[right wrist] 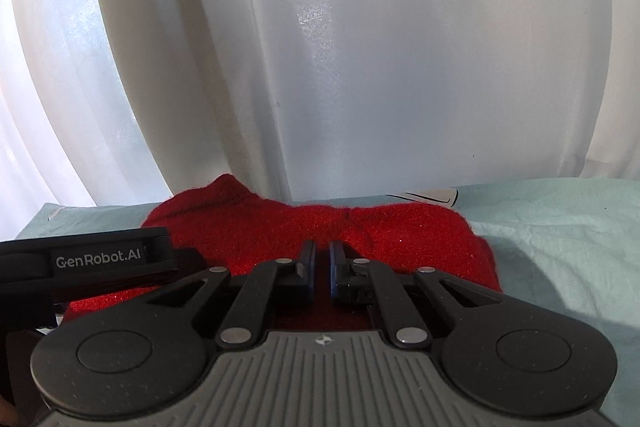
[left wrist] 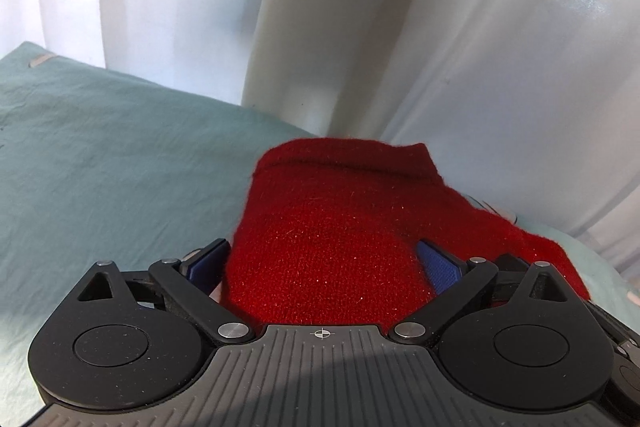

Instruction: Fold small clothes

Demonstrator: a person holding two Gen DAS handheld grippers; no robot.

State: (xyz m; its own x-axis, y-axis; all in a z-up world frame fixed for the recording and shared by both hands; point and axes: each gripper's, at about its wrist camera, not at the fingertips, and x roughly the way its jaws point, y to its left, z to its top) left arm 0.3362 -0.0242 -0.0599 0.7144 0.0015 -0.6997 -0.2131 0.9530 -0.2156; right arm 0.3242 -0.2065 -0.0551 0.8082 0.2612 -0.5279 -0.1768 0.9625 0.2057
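A small red knitted garment (left wrist: 332, 227) lies bunched on a pale teal cloth (left wrist: 100, 155). My left gripper (left wrist: 324, 263) is open, its blue-padded fingers (left wrist: 440, 267) spread wide on either side of the red fabric, which fills the gap between them. In the right wrist view the same red garment (right wrist: 400, 231) lies flat ahead. My right gripper (right wrist: 322, 267) has its jaws nearly together with a thin gap, low over the garment; no fabric shows between them. The left gripper's body (right wrist: 96, 259), marked GenRobot.AI, sits at the left over the garment.
White curtains (right wrist: 360, 67) hang close behind the far edge of the surface. A white item with a black line (right wrist: 432, 195) lies behind the garment. The teal cloth (right wrist: 560, 247) extends to the right.
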